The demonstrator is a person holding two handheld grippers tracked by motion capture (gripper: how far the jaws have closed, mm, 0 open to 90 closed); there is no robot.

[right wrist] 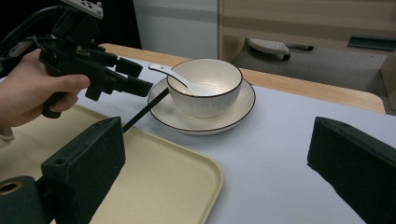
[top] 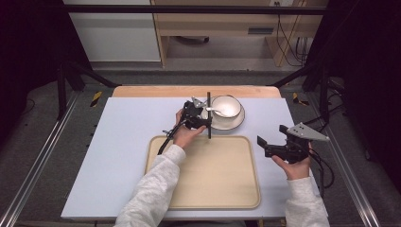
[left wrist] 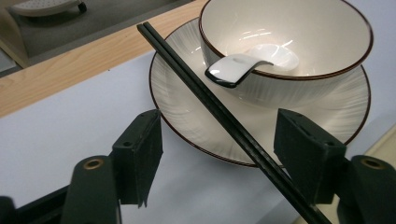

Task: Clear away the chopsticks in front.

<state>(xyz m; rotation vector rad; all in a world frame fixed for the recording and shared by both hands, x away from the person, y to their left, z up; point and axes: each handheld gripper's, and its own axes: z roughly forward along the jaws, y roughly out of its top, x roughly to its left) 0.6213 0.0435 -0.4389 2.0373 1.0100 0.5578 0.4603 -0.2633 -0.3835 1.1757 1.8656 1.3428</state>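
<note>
Table (top: 118, 156): pale blue top with a wooden strip along its far edge; everything in play sits on its far half and middle
Tray (top: 208, 189): cream, rounded corners, lying near the person; its surface is bare, so nothing has been loaded on it yet
Plate (top: 236, 124): white with a dark rim, just beyond the tray's far right corner, carrying the bowl
Bowl (top: 228, 105): white, dark-rimmed, upright in the middle of the plate
Spoon (left wrist: 243, 65): white ceramic, its scoop inside the bowl, its handle resting over the rim toward the left gripper
Chopsticks (left wrist: 219, 114): a black pair lying together, leaning across the plate's rim at the bowl's left side, their near end reaching toward the tray's far edge
Left gripper (left wrist: 219, 144): hovering low over the chopsticks, jaws spread to either side of them; the pair passes close by one jaw, but no pinch is made
Right gripper (top: 273, 147): held off the tray's right edge, jaws spread wide and holding nothing, well apart from the crockery
Progress: judged early; the left gripper is lined up on the chopsticks, the grasp itself is not yet made, and lifting and setting them down, likely on the tray, is left
</note>
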